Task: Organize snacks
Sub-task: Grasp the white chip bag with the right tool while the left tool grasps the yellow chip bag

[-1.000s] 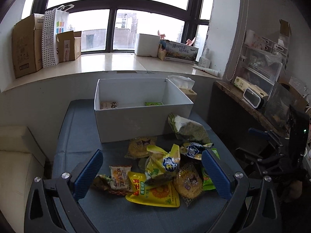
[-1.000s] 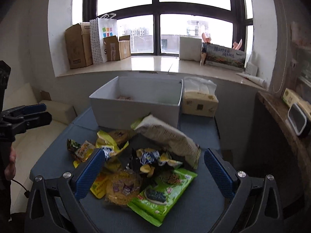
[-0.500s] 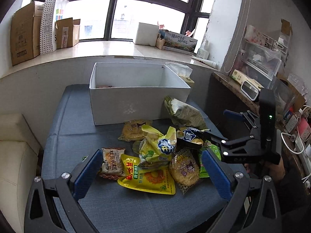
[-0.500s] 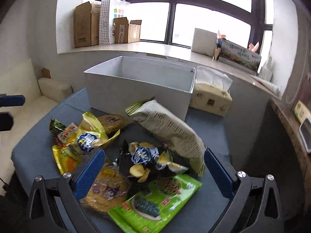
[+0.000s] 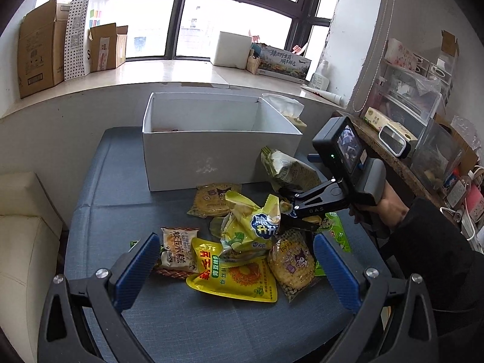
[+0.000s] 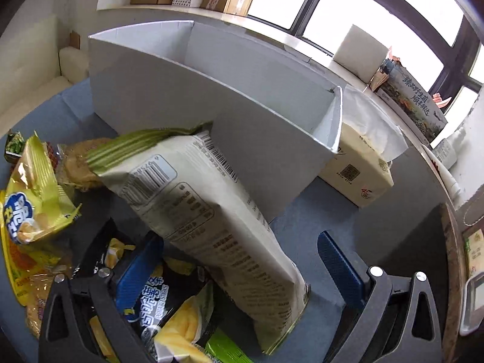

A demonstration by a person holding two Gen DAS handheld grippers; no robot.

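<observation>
Right wrist view has the right gripper [image 6: 239,269] spread wide around the big pale chip bag [image 6: 211,211], which leans against the white box [image 6: 257,115] near its right corner. Could easily pinch the dark packet [image 6: 157,299] underneath too. Left gripper [image 5: 236,269] hangs open over the snack pile [image 5: 242,242] mid-surface.

One white open box [image 5: 217,163] stands at the back of the bench [image 5: 106,217]. In front of it I count about nine snack packets in a loose heap: one pale green-topped bag [image 5: 287,169], two round corn-cake packs [image 5: 211,201] [image 5: 292,264], one yellow-green chip bag [image 5: 254,227], one flat yellow pouch [image 5: 236,275], one oat bar packet [image 5: 177,249], one bright green packet [image 5: 335,233], one black bag [image 6: 157,299], and one small dark green one [image 6: 13,148]. One tissue pack [image 6: 360,166] sits beside the box. Three cardboard cartons [image 5: 39,51] line the sill.
</observation>
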